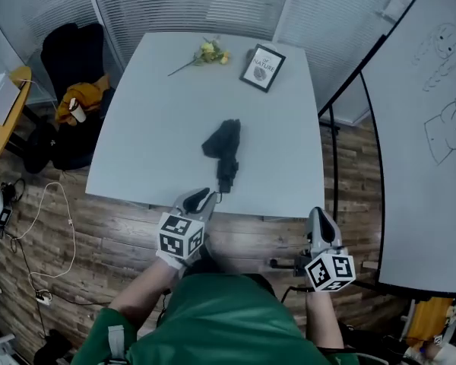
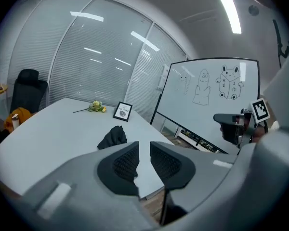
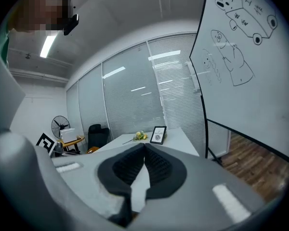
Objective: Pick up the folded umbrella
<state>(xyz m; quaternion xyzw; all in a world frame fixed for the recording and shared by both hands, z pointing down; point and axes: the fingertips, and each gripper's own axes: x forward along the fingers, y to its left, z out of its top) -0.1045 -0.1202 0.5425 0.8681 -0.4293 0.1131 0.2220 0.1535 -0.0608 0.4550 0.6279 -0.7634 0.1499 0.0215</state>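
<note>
Two grippers low in frame, both clenched shut on nothing.
Left gripper (image 1: 204, 198) poised over table (image 1: 137, 128) edge, just beside folded umbrella (image 1: 225, 149) lying mid-frame; right gripper (image 1: 319, 219) lower right, off the table, aimed up-frame.

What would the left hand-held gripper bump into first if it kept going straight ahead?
Most likely the folded umbrella, the black bundle on the table: its near end lies just ahead of the left hand-held gripper. The gripper's height above it is unclear.
</note>
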